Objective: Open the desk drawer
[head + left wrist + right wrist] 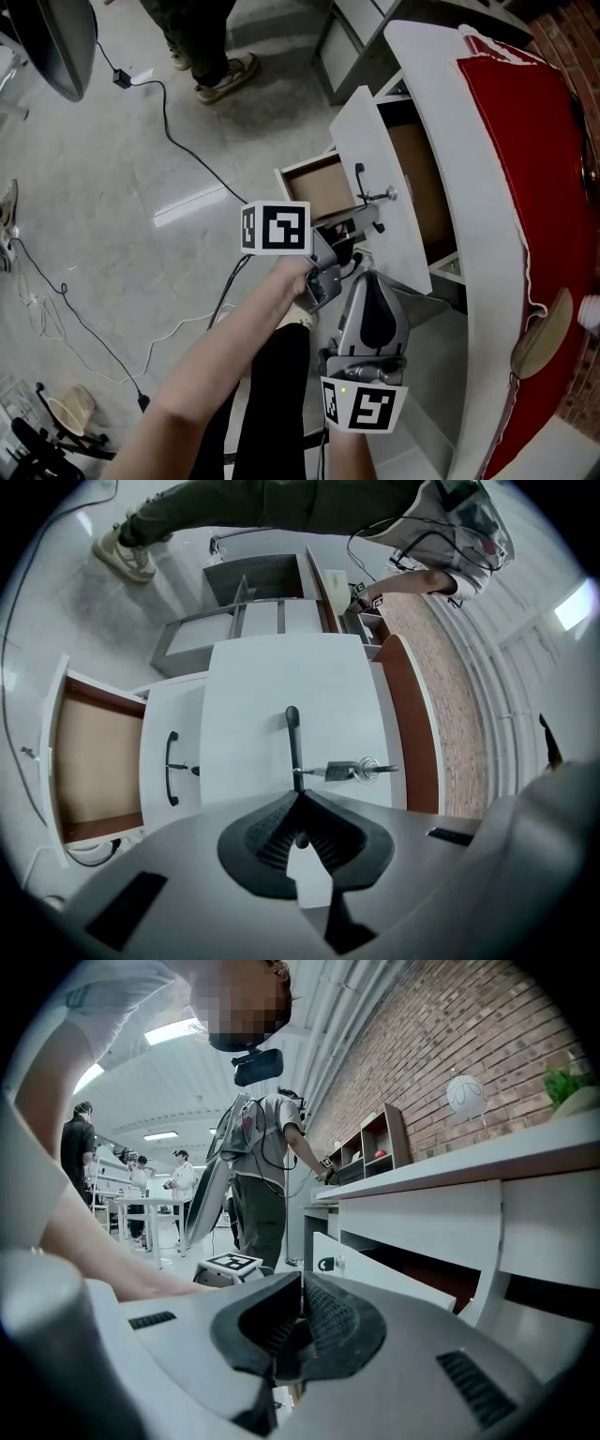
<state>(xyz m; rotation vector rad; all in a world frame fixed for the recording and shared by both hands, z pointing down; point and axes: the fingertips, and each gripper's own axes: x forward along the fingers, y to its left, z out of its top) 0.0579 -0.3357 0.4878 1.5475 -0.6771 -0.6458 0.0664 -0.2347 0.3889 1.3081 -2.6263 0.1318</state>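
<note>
— So, in the head view we see the drawer (375, 150) pulled out from the white desk (469, 187), its brown inside showing.
— And we see the left gripper (360, 223) at its black handle (359, 178), with the right gripper (364, 277) just below.
— In the left gripper view we find the left gripper (298, 797) pinching that handle (292, 733), a key (361, 771) just beside.
— In the right gripper view we see the right gripper (301, 1284) pressed together on nothing, the drawer (394, 1283) ahead.
</note>
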